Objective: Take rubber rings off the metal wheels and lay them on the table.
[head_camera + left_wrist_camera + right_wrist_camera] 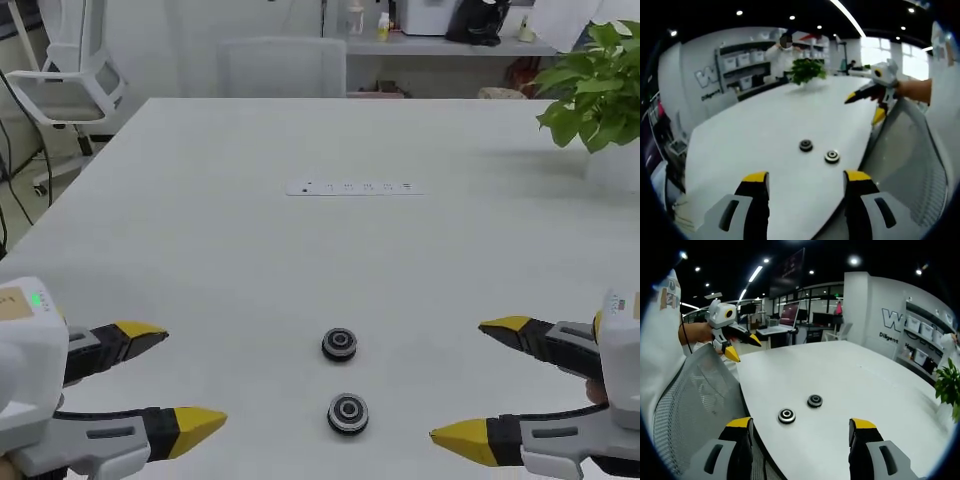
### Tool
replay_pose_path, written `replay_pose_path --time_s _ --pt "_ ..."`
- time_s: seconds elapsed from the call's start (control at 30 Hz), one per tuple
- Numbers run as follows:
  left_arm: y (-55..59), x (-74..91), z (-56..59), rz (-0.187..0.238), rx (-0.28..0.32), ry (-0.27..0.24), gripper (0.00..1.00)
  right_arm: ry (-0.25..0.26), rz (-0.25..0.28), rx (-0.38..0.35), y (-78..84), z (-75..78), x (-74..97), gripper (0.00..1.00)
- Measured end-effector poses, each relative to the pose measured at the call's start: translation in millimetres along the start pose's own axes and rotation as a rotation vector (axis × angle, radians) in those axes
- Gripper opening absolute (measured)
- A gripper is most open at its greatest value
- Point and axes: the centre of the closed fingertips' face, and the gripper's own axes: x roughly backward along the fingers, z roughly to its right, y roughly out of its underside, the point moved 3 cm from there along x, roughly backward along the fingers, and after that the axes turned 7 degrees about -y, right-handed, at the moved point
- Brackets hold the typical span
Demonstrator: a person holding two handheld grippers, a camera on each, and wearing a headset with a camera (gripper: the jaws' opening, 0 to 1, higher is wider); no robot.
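a start not yet made

on the white table [200, 200] two small metal discs lay flat toward six o'clock, the far wheel [339, 344] just beyond the near wheel [348, 414], close but apart. each seemed to wear its dark rubber ring [331, 415]. the left gripper [195, 375] hovered at eight o'clock and the right gripper [457, 380] at four, both with jaws spread and holding nothing. to my eye, the neat way was to pin one wheel by its hub, then peel the ring from the rim slowly, lest the wheel skid.
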Motion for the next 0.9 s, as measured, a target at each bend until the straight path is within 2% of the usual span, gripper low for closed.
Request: replay_pose_path --time_s 0.9 --pt "1.5 0.3 1.1 0.001 -0.003 0.007 0.61 -0.007 0.005 0.014 -1.9 0.6 -0.5 0.76"
